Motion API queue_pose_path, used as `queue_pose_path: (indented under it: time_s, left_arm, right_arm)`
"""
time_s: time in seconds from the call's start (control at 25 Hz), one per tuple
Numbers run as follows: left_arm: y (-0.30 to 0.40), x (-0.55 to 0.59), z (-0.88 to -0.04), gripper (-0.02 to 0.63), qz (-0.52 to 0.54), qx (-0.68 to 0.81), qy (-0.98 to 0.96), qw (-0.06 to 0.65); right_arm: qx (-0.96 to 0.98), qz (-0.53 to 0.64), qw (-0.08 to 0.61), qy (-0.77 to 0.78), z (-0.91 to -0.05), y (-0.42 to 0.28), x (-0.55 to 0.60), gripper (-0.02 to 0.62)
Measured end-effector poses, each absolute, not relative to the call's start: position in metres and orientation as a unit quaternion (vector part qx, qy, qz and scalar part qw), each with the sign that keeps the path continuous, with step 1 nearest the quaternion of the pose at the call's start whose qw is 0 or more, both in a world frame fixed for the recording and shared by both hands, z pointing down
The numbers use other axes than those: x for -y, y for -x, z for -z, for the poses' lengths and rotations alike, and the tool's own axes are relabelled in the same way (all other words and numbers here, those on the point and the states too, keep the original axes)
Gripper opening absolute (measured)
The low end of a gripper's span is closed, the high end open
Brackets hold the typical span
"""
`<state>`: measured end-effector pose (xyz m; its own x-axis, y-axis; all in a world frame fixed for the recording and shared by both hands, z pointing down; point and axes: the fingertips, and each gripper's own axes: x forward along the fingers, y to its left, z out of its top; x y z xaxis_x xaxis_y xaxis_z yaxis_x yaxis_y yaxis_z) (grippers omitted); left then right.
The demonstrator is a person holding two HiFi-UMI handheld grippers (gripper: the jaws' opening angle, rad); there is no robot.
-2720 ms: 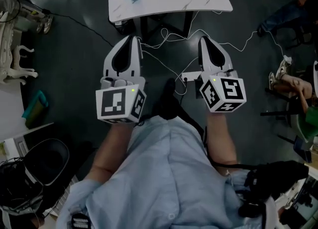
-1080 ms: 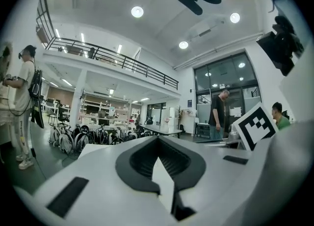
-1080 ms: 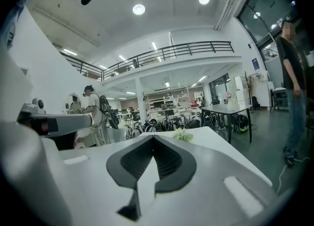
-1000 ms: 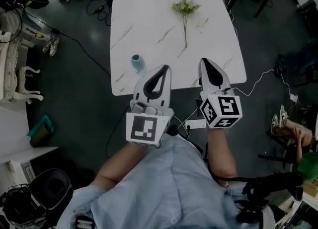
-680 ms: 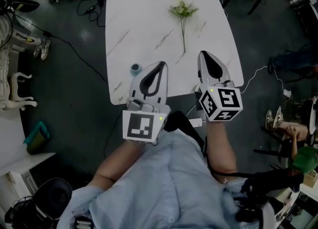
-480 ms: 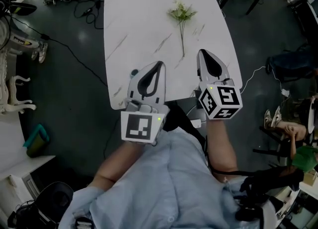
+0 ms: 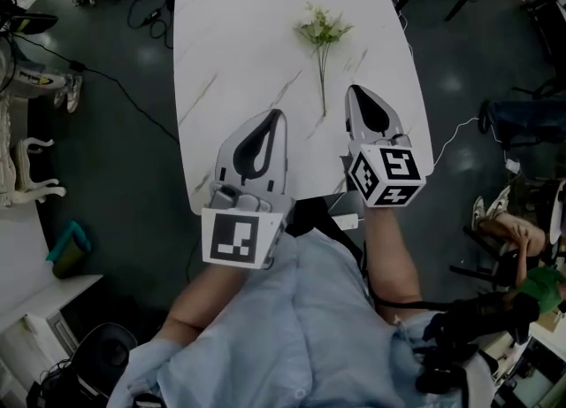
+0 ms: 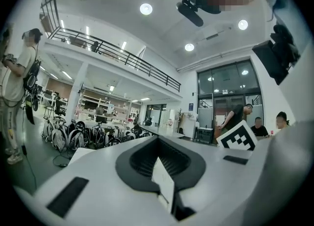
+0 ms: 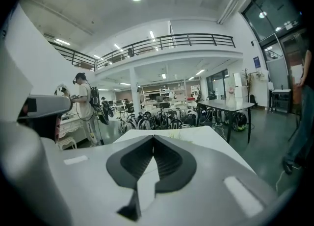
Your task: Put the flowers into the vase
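While both tools hang over the near edge of the white marbled table (image 7: 221, 34), low in the head view, neither holds anything: the left gripper (image 7: 277, 115) and the right gripper (image 7: 353, 90) each have their jaws pressed together on nothing. Just left of the right gripper's tip, between the two tools, lies the cut end of the stem (image 7: 324, 88). From there the flowers (image 7: 322, 29) run almost straight up the frame, with the blossoms at the far end, upper centre. The right gripper is plainly the nearer. It would have to open and swing slightly left to close across the stem. No vase shows in any view; it may sit hidden under the left gripper.
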<state>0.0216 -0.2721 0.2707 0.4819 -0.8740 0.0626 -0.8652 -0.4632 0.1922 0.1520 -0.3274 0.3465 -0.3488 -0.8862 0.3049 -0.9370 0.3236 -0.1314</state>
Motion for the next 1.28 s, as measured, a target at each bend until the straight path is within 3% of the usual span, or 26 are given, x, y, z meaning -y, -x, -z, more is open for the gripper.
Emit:
queue_pose_path:
  time_s: [0.44,0.8,1.28]
  left_arm:
    - [-0.038,0.343,-0.294,0.005,0.000,0.536,-0.832,0.140]
    - [-0.040,0.388,-0.314,0.005,-0.004,0.553,-0.814,0.180]
    - [-0.031,0.400,-0.343,0.005,-0.028,0.573,-0.791,0.212]
  right_arm:
    - [0.812,-0.224,0.146,-0.519,-0.429,-0.164,0.412,0.052]
    - [0.802,-0.301,0.195,-0.478,-0.498,-0.154,0.469,0.164]
    - [0.781,-0.329,0.271,-0.456,-0.549,-0.144,0.499,0.169]
